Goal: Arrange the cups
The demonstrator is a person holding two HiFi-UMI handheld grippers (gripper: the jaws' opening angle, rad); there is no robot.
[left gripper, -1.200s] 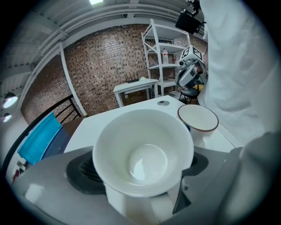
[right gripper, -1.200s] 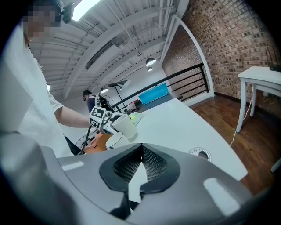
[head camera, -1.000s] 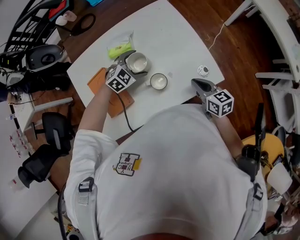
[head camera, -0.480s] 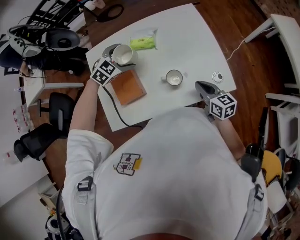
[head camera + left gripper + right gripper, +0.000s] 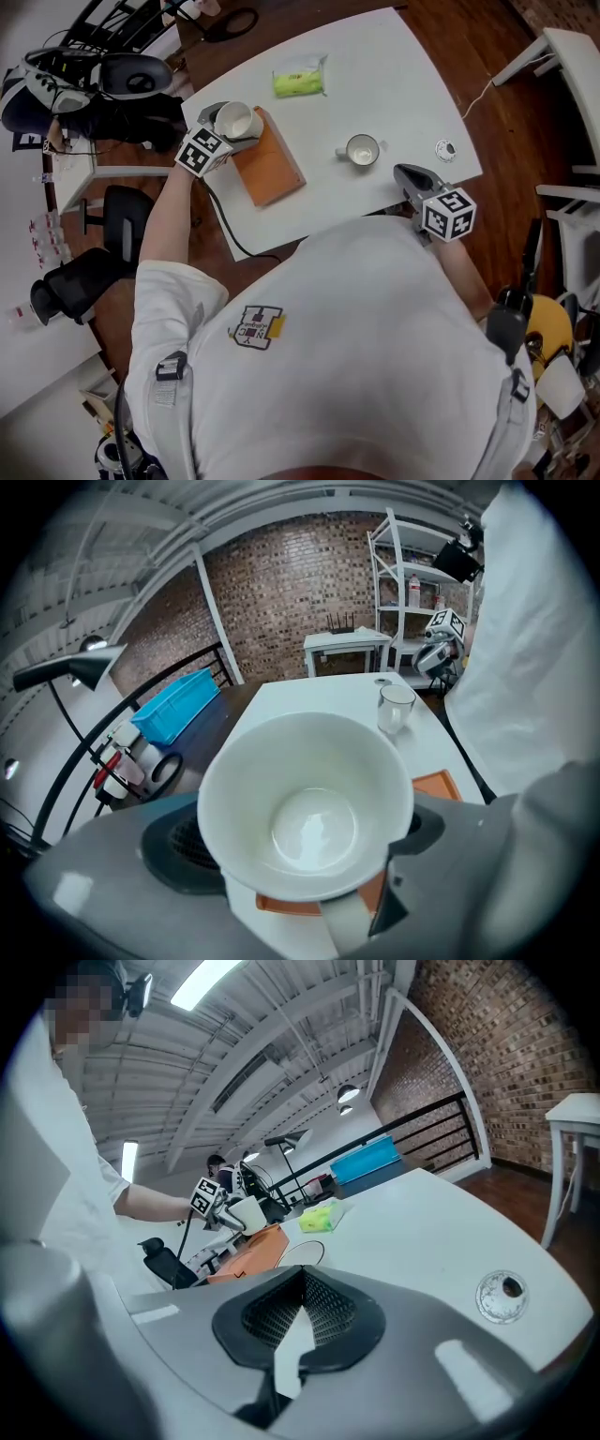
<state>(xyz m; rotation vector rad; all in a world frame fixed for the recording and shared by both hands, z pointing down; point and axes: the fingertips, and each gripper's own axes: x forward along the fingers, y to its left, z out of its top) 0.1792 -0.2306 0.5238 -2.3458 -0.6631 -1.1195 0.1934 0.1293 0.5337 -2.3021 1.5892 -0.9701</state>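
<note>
— What's your left claw doing?
— My left claw [image 5: 225, 128] is clamped on the white ceramic cup [image 5: 305, 803], its mouth facing the claw's camera. The cup is over the far left corner of the flat orange board [image 5: 274, 167], by the left edge of the white table [image 5: 375, 66].
— And the right?
— My right claw [image 5: 403, 173] has its jaws together on nothing, at the table's near right edge. The small clear glass cup [image 5: 362, 150] stands near it, to the left.

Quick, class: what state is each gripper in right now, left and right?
Left gripper: closed on the white cup.
Right gripper: closed, holding nothing.
</note>
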